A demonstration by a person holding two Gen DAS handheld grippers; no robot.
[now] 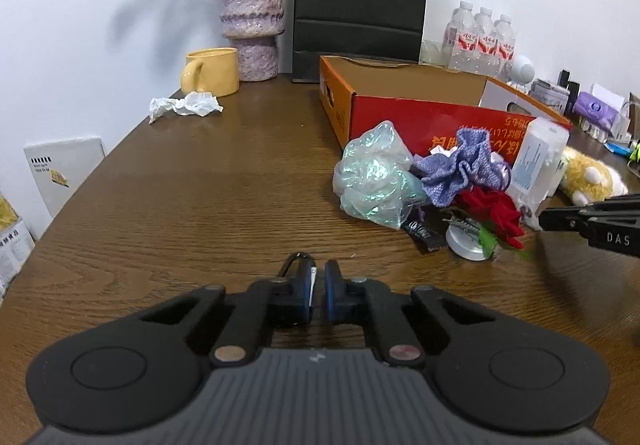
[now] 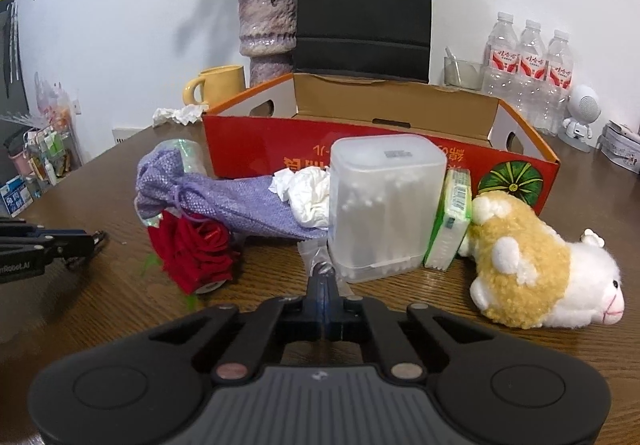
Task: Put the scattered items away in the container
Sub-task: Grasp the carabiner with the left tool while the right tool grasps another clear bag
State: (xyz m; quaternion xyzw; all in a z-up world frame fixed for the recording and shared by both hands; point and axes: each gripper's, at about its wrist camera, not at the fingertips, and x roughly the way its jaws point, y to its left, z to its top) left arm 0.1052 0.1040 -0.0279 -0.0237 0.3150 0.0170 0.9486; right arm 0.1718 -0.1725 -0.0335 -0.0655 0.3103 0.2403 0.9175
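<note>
Closest to the lens, the left gripper [image 1: 319, 279] sits low over the wooden table [image 1: 200, 197], its blue-padded fingers nearly together with a thin black loop pinched at the left pad; what that loop belongs to is hard to tell. Beyond it, the open red cardboard box [image 2: 380, 161] stands toward the back of the table, cavity facing up, in front of a black paper bag [image 2: 364, 5]. Against the box's front wall lies the scattered pile: a plush sheep [image 2: 536, 269] on its side at the right end, then a clear plastic tub of cotton swabs [image 2: 384, 205] upright, a lilac drawstring pouch [image 2: 224, 201] lying flat, an iridescent crumpled bag [image 1: 374, 177], a red fabric rose [image 2: 196, 253], white crumpled tissue [image 2: 308, 193] and a green packet [image 2: 450, 221] wedged between tub and sheep. The right gripper [image 2: 325, 285] has its fingers closed together on a scrap of clear plastic just before the tub.
</note>
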